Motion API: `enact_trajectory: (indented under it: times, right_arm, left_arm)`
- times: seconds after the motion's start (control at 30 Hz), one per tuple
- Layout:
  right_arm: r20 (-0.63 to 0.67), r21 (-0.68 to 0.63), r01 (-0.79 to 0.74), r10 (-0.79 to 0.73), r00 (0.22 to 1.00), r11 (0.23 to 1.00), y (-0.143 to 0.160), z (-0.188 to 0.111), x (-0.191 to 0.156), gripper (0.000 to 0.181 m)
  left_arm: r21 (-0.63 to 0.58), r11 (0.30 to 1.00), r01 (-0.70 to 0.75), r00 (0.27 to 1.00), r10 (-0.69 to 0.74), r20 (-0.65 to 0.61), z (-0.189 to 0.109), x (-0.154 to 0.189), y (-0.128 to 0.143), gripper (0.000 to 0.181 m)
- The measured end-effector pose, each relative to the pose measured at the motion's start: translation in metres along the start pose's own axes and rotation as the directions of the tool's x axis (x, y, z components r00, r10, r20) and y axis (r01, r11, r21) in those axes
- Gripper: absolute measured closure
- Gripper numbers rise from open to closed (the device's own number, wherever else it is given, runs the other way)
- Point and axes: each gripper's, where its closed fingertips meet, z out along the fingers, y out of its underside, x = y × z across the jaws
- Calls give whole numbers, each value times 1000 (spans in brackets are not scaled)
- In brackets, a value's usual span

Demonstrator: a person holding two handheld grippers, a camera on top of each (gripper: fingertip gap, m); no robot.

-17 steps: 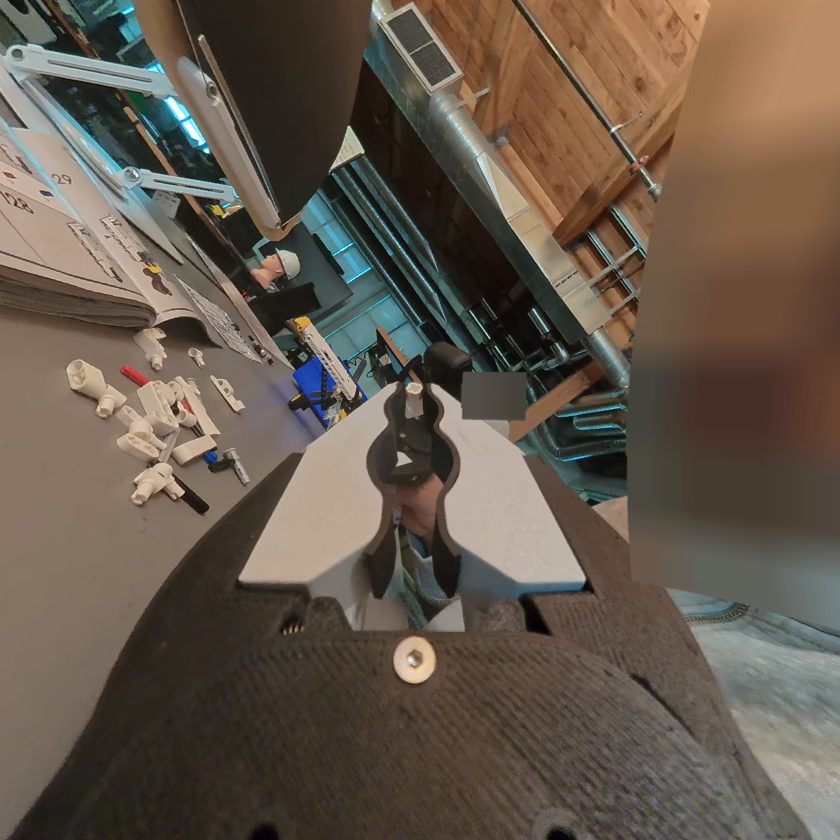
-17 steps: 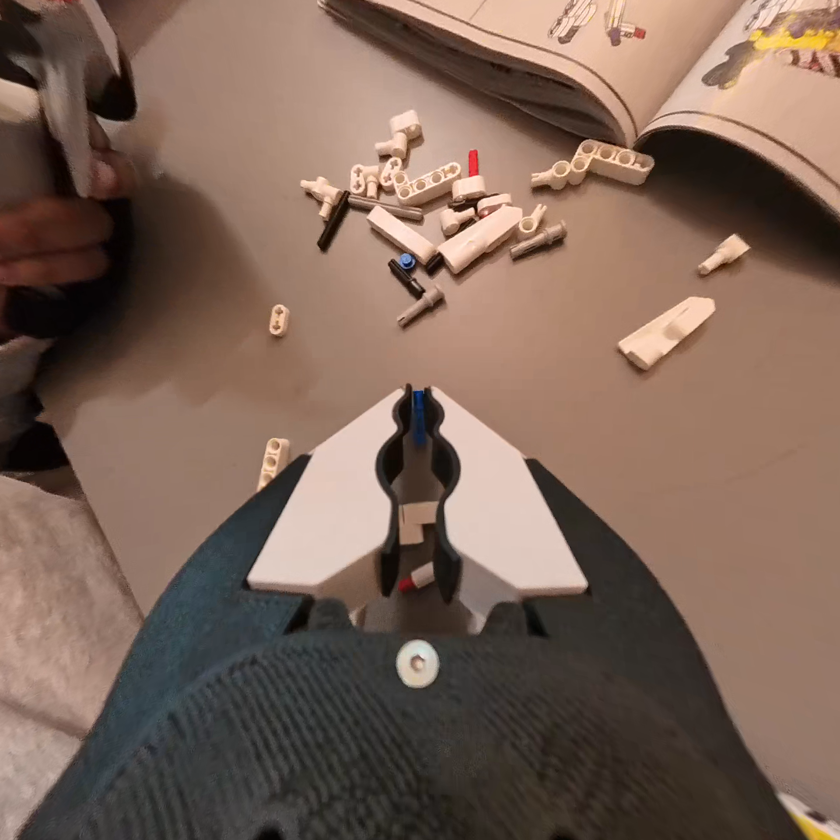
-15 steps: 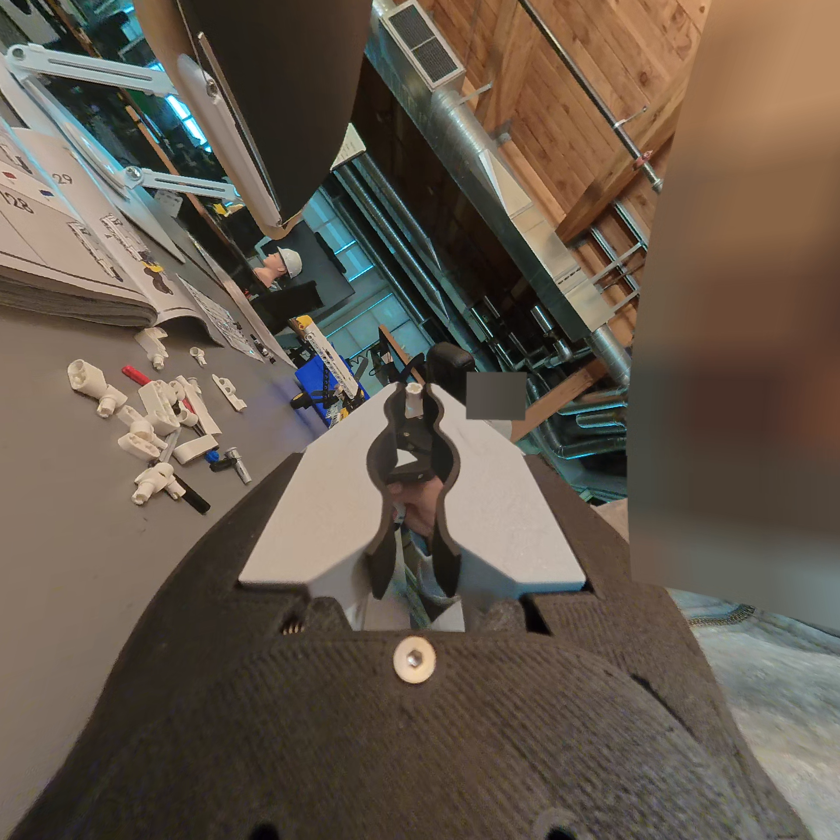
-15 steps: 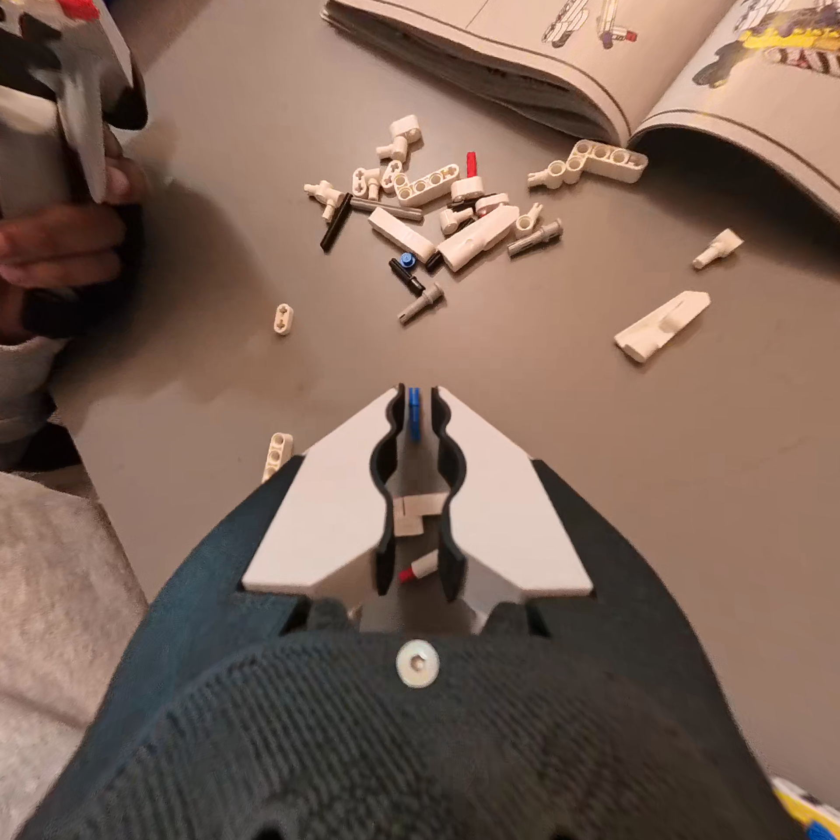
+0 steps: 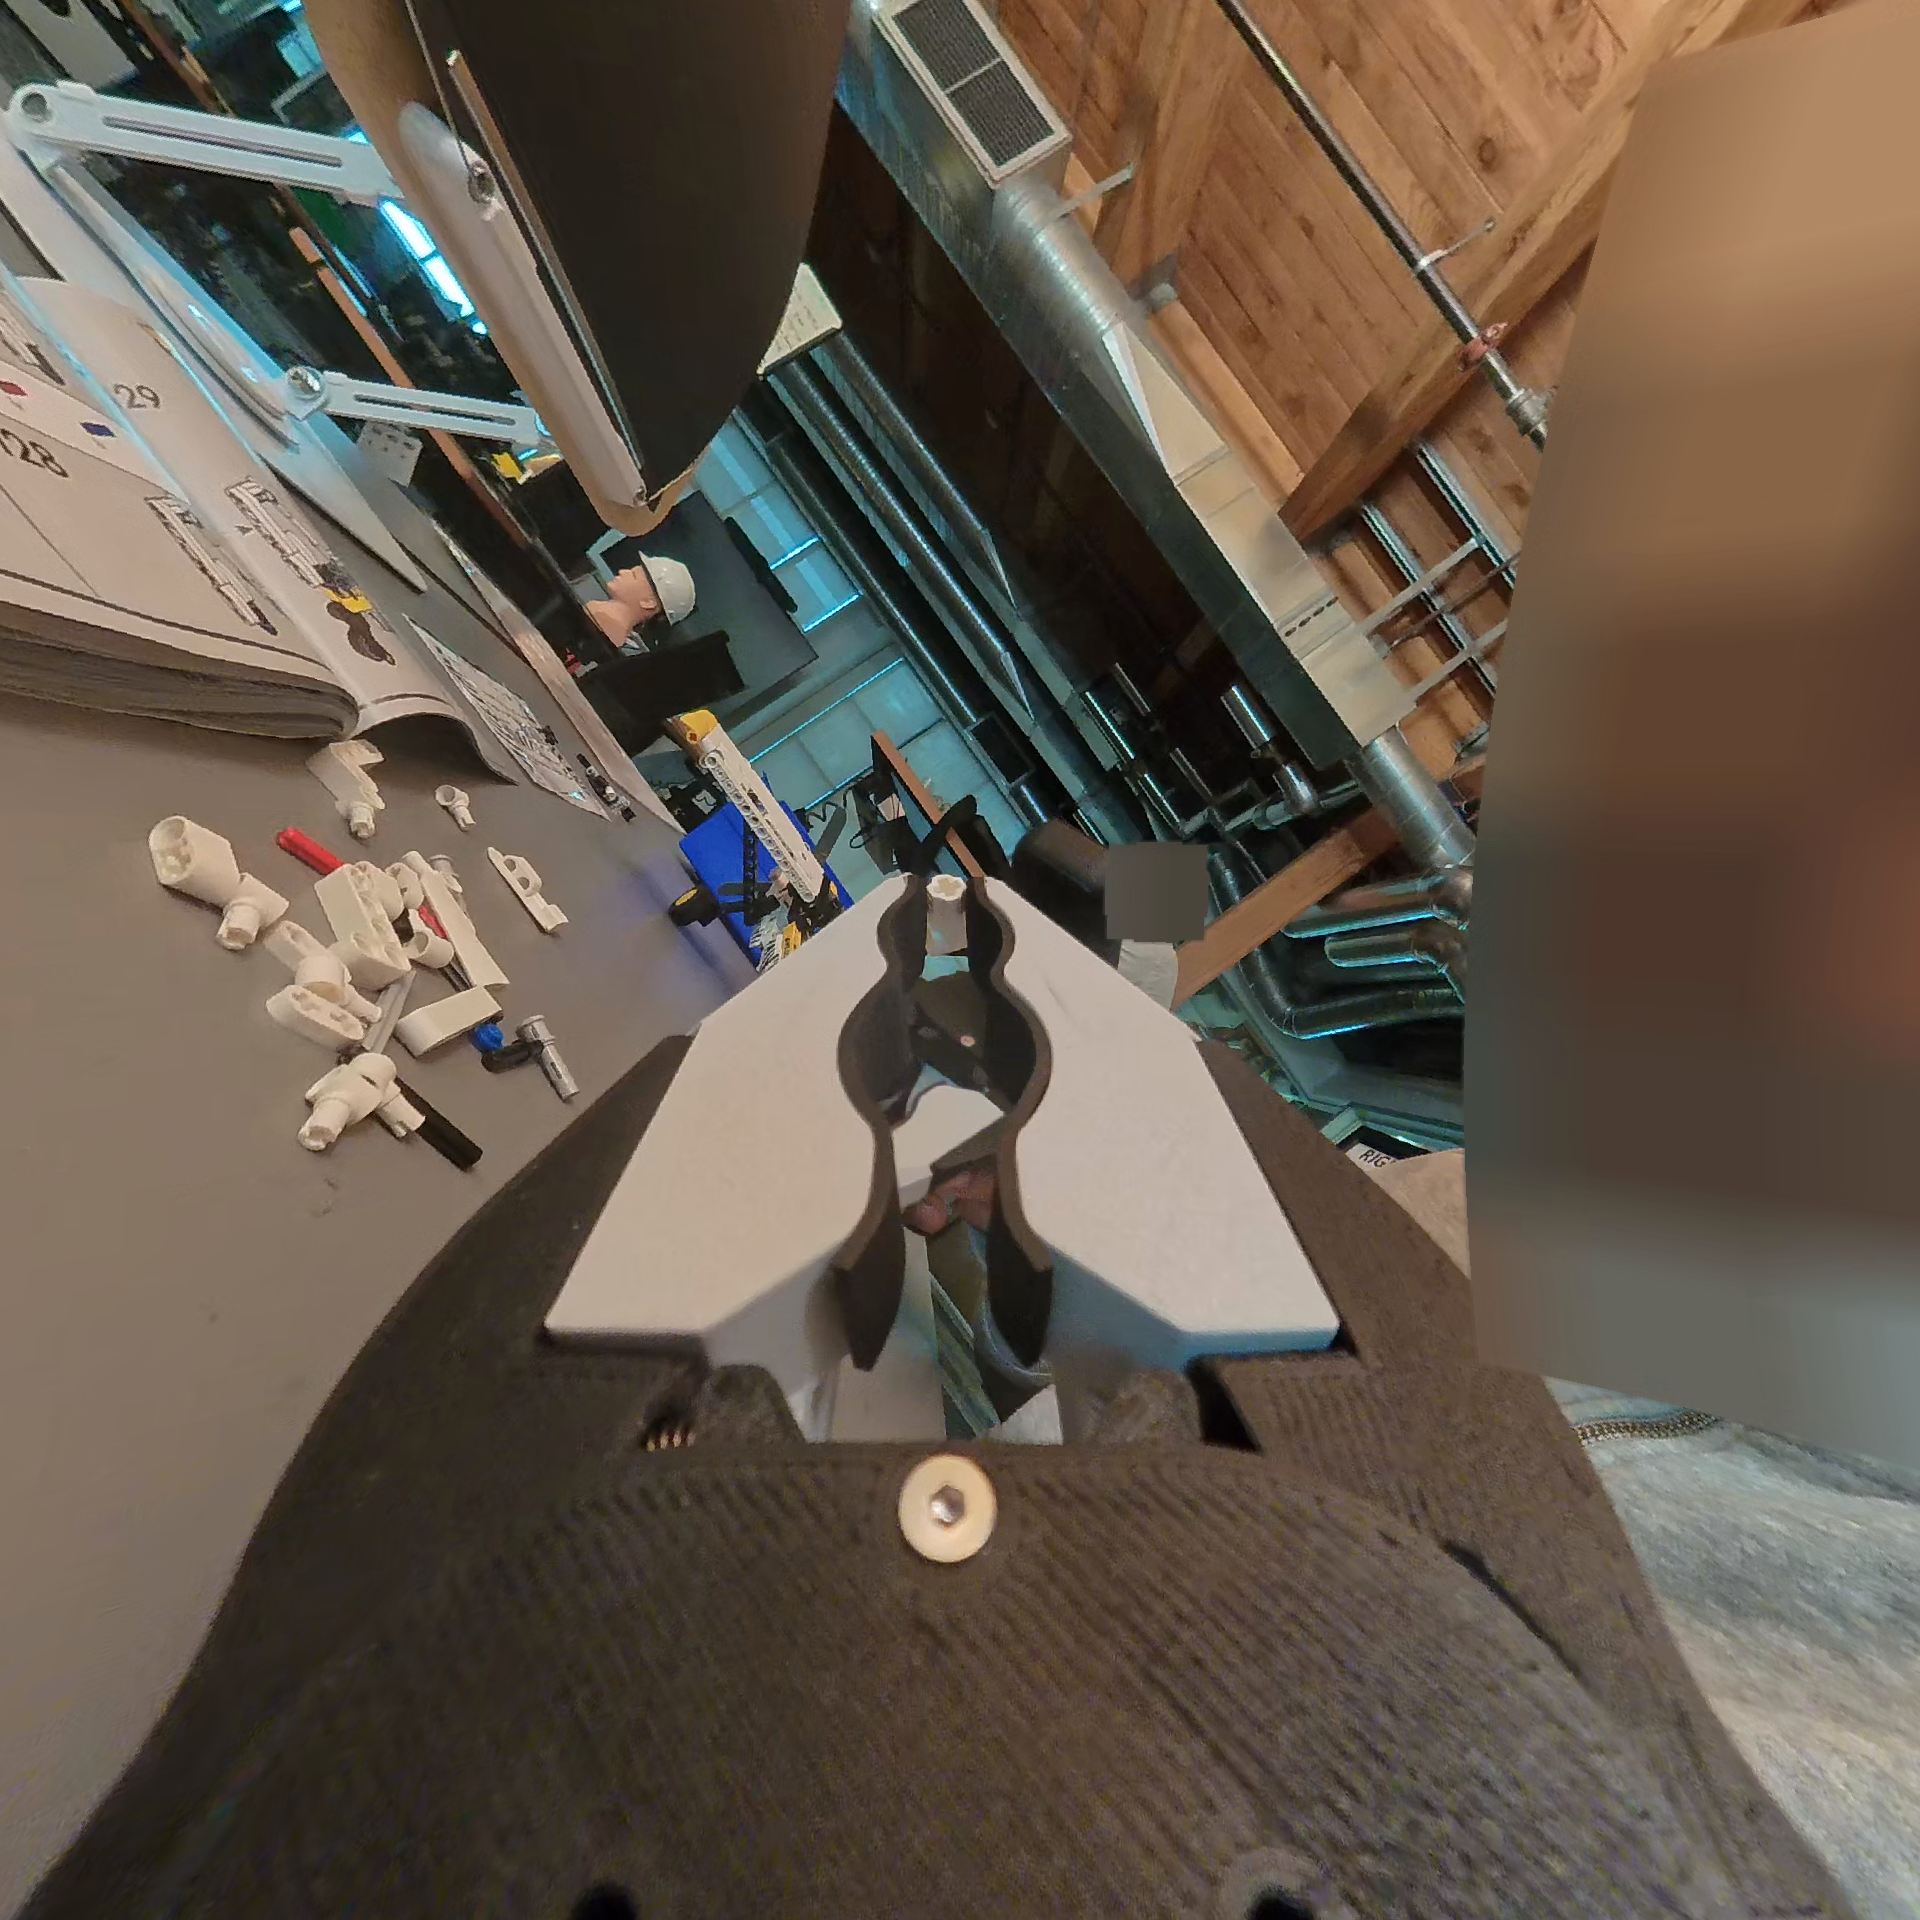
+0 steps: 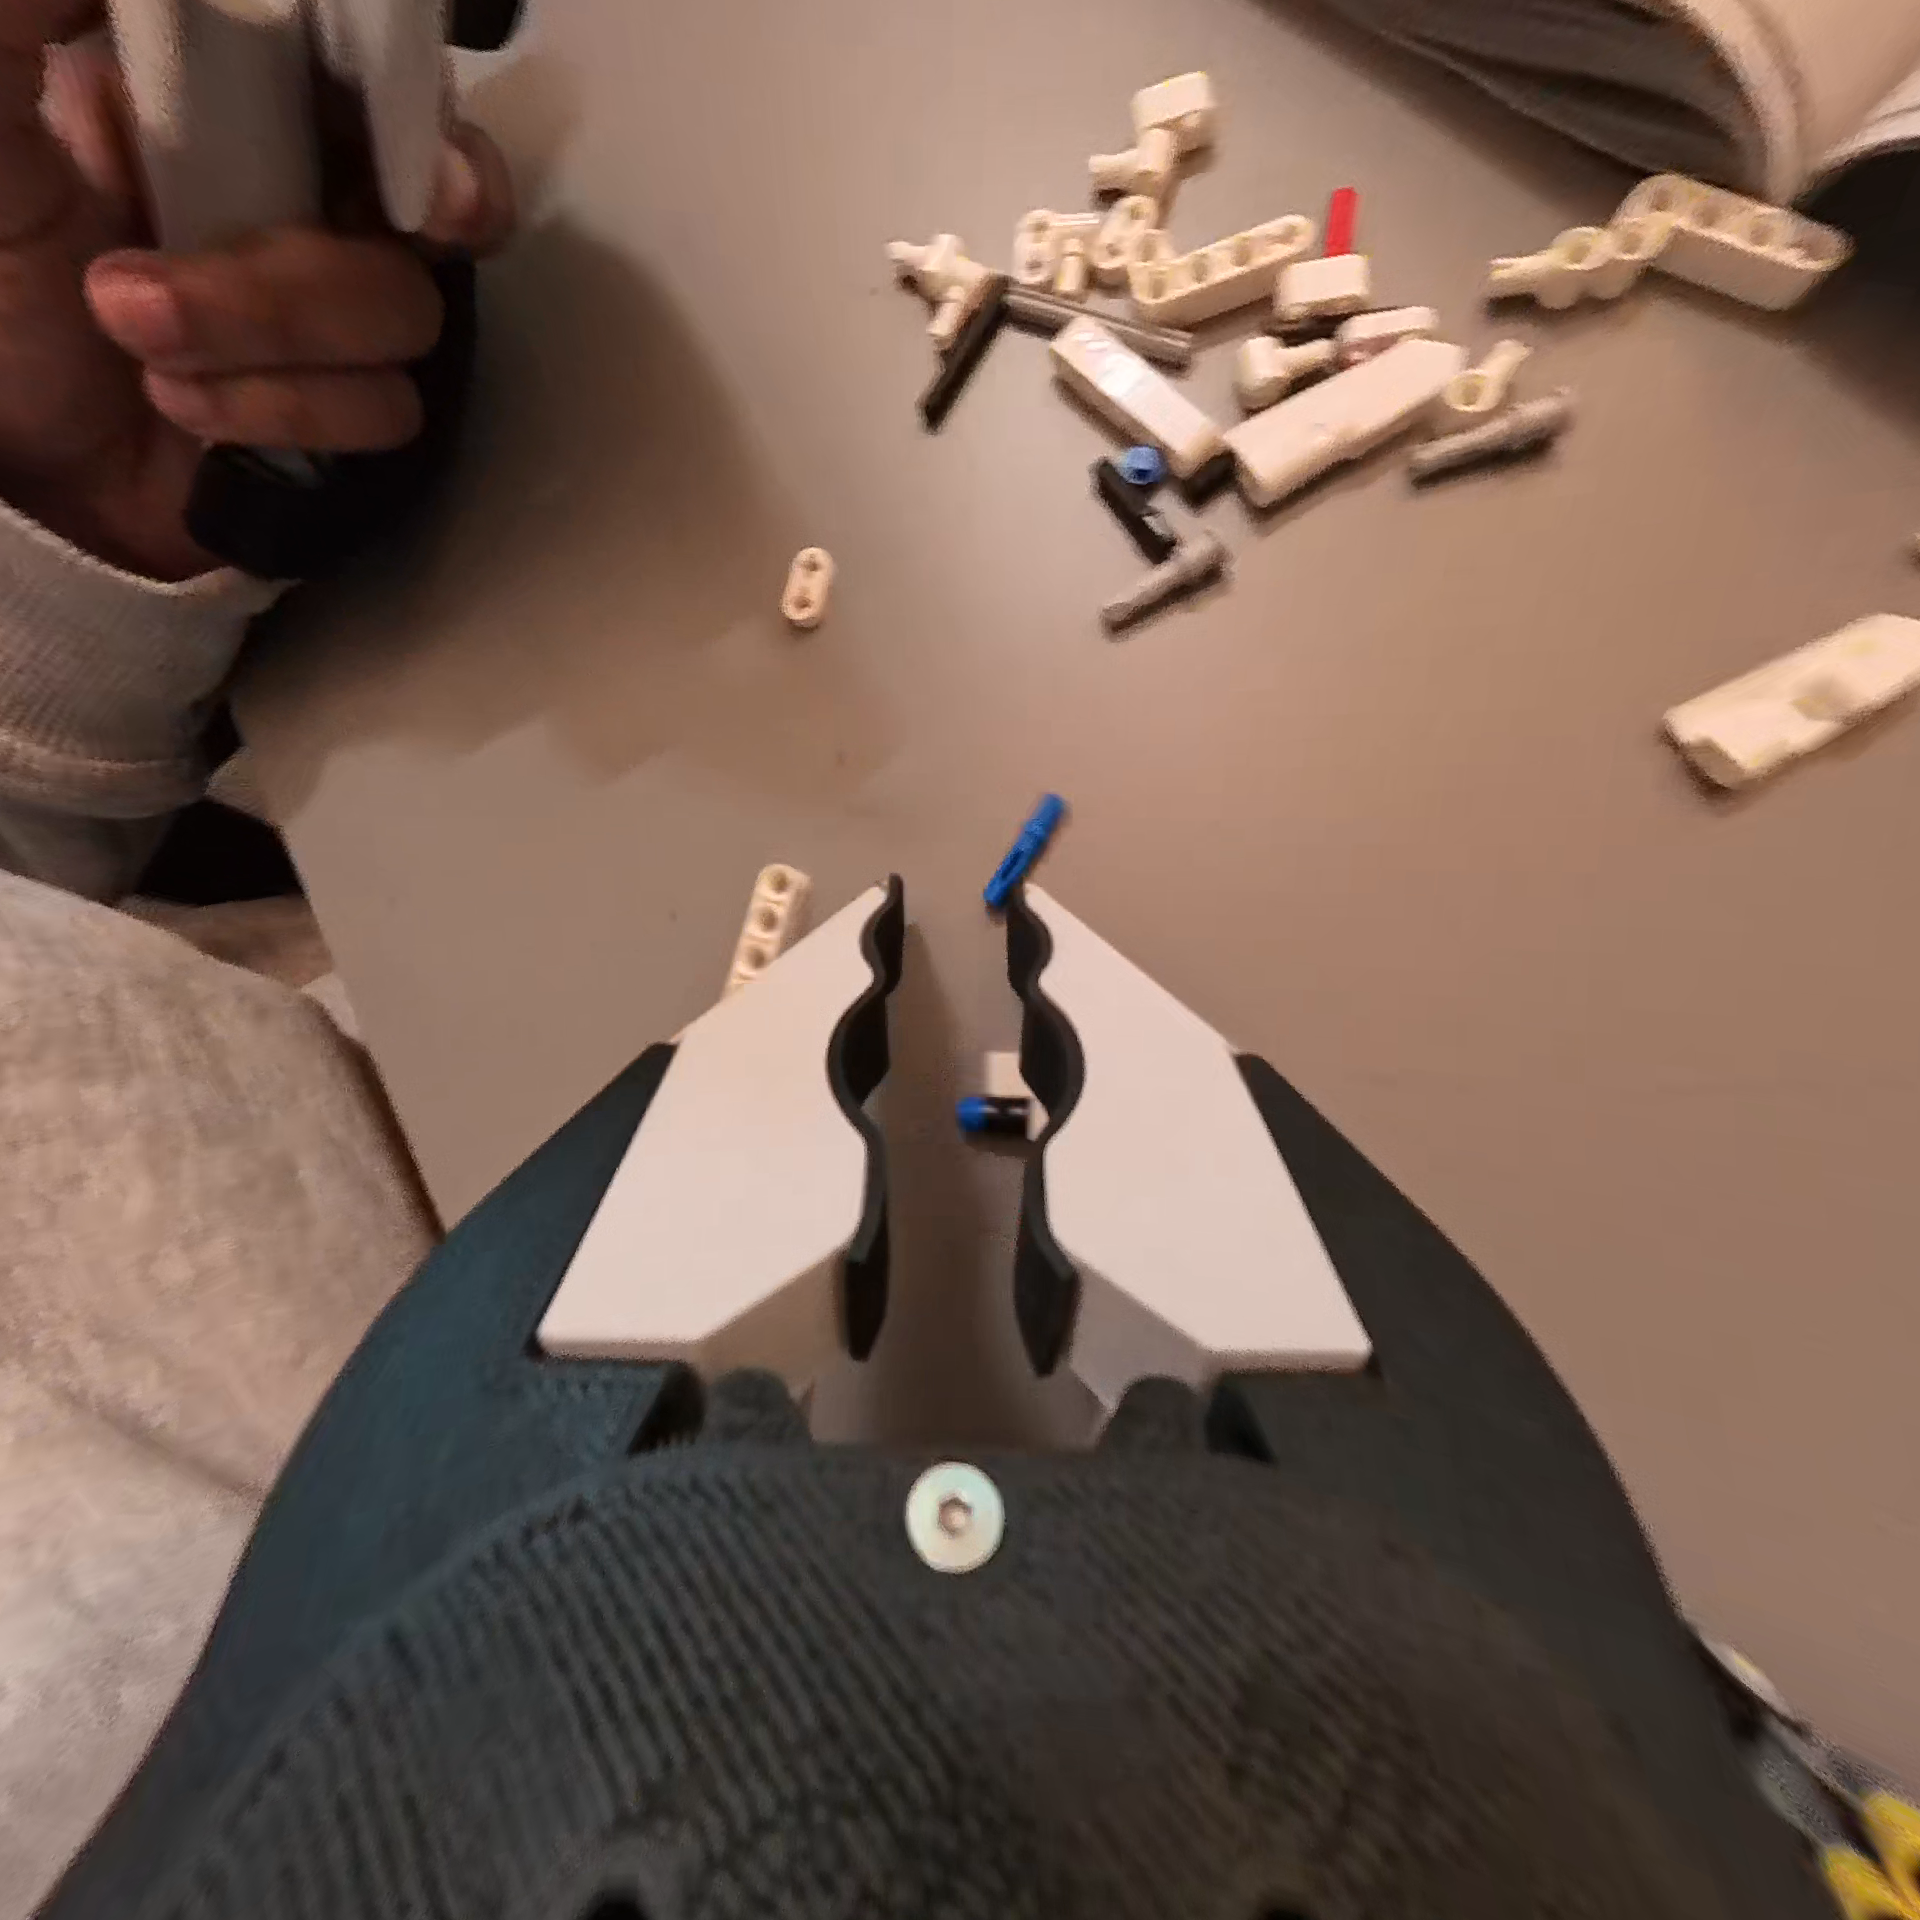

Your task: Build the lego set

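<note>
My left gripper (image 5: 943, 889) is shut on a small white lego connector (image 5: 943, 923) at its fingertips and is tilted up, away from the table. It also shows in the right wrist view (image 6: 260, 114), held by a hand at the upper left. My right gripper (image 6: 952, 900) is open just above the grey table (image 6: 1351, 935). A blue pin (image 6: 1023, 850) sits free at its right fingertip. A small white piece with a blue pin (image 6: 995, 1099) lies between the fingers. A heap of loose white, grey, black and red pieces (image 6: 1226, 322) (image 5: 364, 956) lies ahead.
An open instruction booklet (image 5: 156, 582) (image 6: 1621, 73) lies beyond the heap. A white three-hole beam (image 6: 771, 920), a small white link (image 6: 807, 585) and a white panel (image 6: 1797, 696) lie apart. A blue, yellow and white partial model (image 5: 764, 842) stands at the table's far edge.
My right gripper has opened and let go of the blue pin, which now lies slanted by the right fingertip. The right view has moved closer to the pieces. My left gripper still holds the white connector.
</note>
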Motion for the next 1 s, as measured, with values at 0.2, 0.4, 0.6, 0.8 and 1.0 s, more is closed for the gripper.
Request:
enact_trajectory:
  times: [0.2, 0.4, 0.6, 0.8, 1.0]
  right_arm:
    - [91, 53, 49, -54, 994, 997, -12, 2, -17, 165]
    - [-3, 77, 230, -231, 973, 970, -22, -12, 8, 164]
    - [51, -53, 374, -371, 927, 926, -7, 3, 17, 156]
    - [143, -69, 377, -365, 920, 924, -1, 2, 4, 163]
    - [158, -34, 452, -442, 883, 891, -3, 1, 0, 160]
  left_arm:
    - [3, 1000, 4, 1000, -4, -4, -1, 0, -1, 176]
    - [5, 1000, 10, 1000, -10, -10, -1, 1, -1, 176]
    - [5, 1000, 9, 1000, -9, -8, -1, 0, -1, 176]
    - [2, 1000, 12, 1000, -12, -8, -1, 0, -1, 176]
    - [3, 1000, 15, 1000, -15, -12, -1, 0, -1, 176]
